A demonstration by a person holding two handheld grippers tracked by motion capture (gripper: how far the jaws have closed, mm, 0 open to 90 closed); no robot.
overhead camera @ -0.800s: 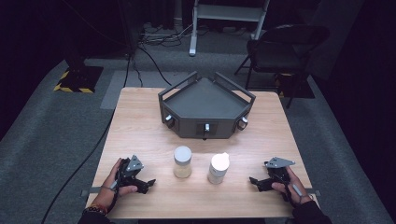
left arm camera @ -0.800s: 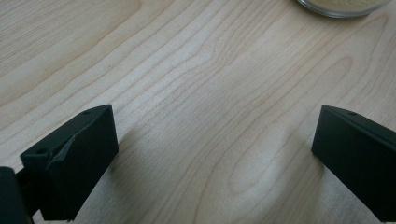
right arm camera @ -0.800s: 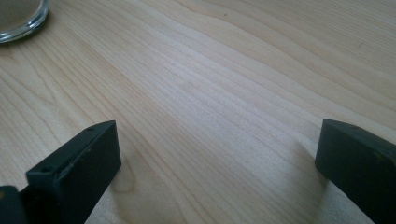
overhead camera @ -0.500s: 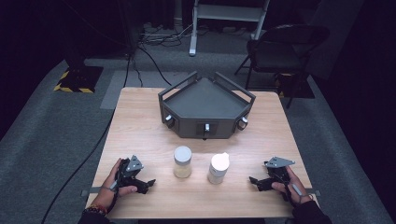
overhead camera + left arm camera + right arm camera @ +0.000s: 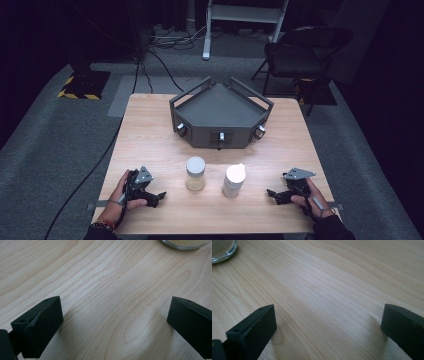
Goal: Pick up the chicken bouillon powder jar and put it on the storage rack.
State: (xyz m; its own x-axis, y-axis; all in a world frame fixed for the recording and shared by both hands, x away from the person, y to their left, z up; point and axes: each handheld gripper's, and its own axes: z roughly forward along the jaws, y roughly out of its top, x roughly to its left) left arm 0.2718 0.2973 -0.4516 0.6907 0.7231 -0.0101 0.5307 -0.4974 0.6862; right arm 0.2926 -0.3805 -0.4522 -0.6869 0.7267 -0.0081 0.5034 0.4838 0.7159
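Both jars stand upright near the front middle of the wooden table [image 5: 150, 130], just beside each other but apart: a glass jar [image 5: 195, 173] with a flat lid on the left, a white-capped jar [image 5: 234, 180] on the right. The left gripper [image 5: 152, 197] and right gripper [image 5: 274, 195] rest on the tabletop at either side, jaws spread wide with nothing between them.

Likely hazards: a low, sideways approach may tip a jar; smooth glass may slip between the jaws; one jar may knock its neighbour.

A dark angular tray unit [image 5: 220, 107] sits behind the jars. The path from each gripper to its jar is unobstructed.
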